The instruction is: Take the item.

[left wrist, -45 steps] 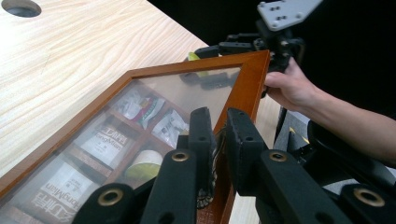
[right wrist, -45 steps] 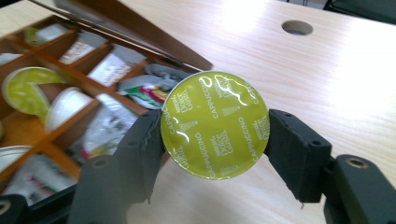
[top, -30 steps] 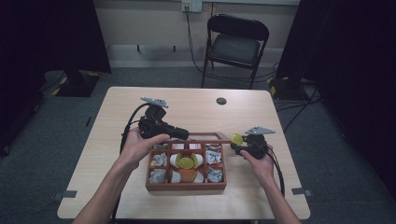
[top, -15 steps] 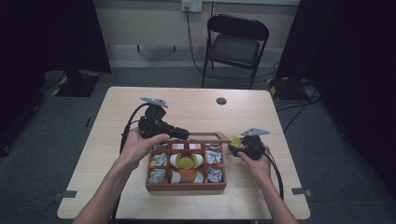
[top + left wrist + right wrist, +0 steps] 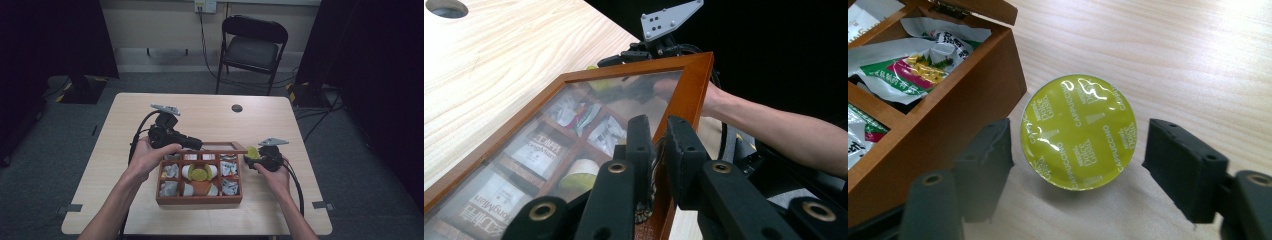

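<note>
Left gripper (image 5: 656, 150) fingers clamped tight on the glass lid's (image 5: 574, 125) wooden frame, propping it up over the wooden box (image 5: 200, 176) of packets. Right gripper (image 5: 1078, 165) fingers spread wide, gripping nothing, straddling a green capsule (image 5: 1079, 131) lying on the bench (image 5: 1168, 55) just beside the box's right wall.

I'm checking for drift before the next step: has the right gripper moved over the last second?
Yes. The right gripper has slid left along the table, closing on the wooden box, with the green capsule between its open jaws.
</note>
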{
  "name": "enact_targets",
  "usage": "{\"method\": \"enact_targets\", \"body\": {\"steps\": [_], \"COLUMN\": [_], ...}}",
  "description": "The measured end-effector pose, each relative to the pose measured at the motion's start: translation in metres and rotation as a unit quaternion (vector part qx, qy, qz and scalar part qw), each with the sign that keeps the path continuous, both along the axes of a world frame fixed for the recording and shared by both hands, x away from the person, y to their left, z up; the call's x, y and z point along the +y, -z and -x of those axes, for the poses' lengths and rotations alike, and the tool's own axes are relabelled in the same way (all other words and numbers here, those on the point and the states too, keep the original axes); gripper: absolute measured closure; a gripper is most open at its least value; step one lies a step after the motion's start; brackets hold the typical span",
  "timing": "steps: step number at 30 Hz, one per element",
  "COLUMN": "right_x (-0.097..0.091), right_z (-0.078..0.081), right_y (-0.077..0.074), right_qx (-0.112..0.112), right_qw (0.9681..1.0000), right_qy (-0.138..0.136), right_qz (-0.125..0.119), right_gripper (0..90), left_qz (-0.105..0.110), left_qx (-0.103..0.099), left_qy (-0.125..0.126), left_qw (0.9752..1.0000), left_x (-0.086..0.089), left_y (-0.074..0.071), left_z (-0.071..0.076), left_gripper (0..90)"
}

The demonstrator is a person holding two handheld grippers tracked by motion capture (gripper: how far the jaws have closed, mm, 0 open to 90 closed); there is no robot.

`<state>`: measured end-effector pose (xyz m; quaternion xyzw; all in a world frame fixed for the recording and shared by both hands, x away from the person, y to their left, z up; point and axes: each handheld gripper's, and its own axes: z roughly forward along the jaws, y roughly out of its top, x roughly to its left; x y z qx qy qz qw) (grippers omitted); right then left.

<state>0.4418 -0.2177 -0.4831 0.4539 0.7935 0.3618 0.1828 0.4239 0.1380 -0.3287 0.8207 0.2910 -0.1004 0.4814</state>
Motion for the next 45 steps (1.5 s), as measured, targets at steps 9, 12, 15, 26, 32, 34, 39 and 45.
{"method": "enact_targets", "body": {"steps": [9, 12, 15, 26, 32, 34, 39, 45], "right_x": [-0.005, -0.009, -0.014, -0.036, -0.043, -0.044, -0.044, -0.047], "right_z": [0.008, 0.017, 0.022, 0.057, 0.072, 0.073, 0.074, 0.076], "right_y": [-0.009, -0.013, -0.016, -0.009, 0.005, 0.01, 0.015, 0.018], "right_qx": [-0.004, -0.02, -0.015, -0.007, 0.012, 0.022, 0.013, -0.002], "right_qw": [0.9999, 0.9997, 0.9997, 0.9999, 0.9996, 0.999, 0.9991, 0.9994], "right_qy": [0.005, 0.01, 0.012, 0.0, 0.002, 0.012, 0.024, 0.021], "right_qz": [-0.01, -0.013, -0.015, 0.009, 0.027, 0.037, 0.033, 0.027], "right_gripper": [20.4, 21.3, 20.9, 21.4, 21.2, 20.3, 18.2, 17.6], "left_qz": [-0.004, -0.005, -0.007, -0.015, -0.017, -0.015, -0.019, -0.03], "left_qx": [0.0, 0.0, -0.001, -0.005, -0.011, -0.011, -0.013, -0.013], "left_qy": [0.001, 0.002, 0.004, 0.008, 0.011, 0.013, 0.02, 0.024], "left_qw": [1.0, 1.0, 1.0, 0.9999, 0.9997, 0.9997, 0.9995, 0.9992], "left_x": [0.0, -0.001, -0.001, -0.003, -0.003, -0.003, -0.003, -0.005], "left_y": [0.0, 0.0, 0.0, -0.001, -0.001, 0.0, 0.001, 0.001], "left_z": [0.0, 0.0, 0.001, 0.002, 0.002, 0.002, 0.003, 0.006], "left_gripper": [81.2, 81.3, 81.2, 81.3, 81.4, 81.4, 81.5, 81.6]}}
